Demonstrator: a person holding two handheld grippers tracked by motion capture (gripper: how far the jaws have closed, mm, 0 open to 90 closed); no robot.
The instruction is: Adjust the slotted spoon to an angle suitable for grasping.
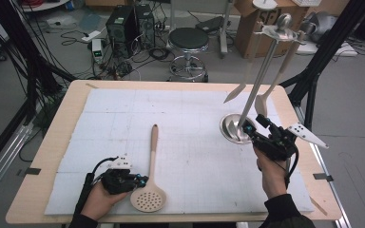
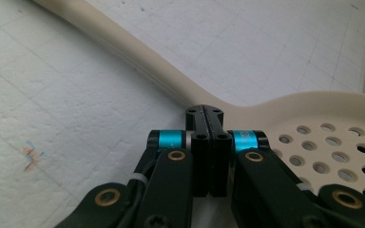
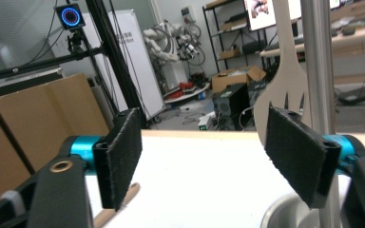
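Surface: white gridded mat (image 1: 185,114) covering a wooden table.
Slotted spoon (image 1: 150,180): flat near the mat's front edge, left of centre.
Left gripper (image 2: 208,118): jaws pressed together, tips at the spoon's neck.
Right gripper (image 3: 204,152): jaws spread beside the steel utensil stand (image 1: 261,76), near the right edge.

L gripper (image 2: 207,114) closed, tips at skimmer (image 2: 309,118) neck.

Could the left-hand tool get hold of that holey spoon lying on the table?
Probably yes: the left tool, jaws shut, sits right beside the skimmer spoon, at its neck, with nothing between; it must open first.
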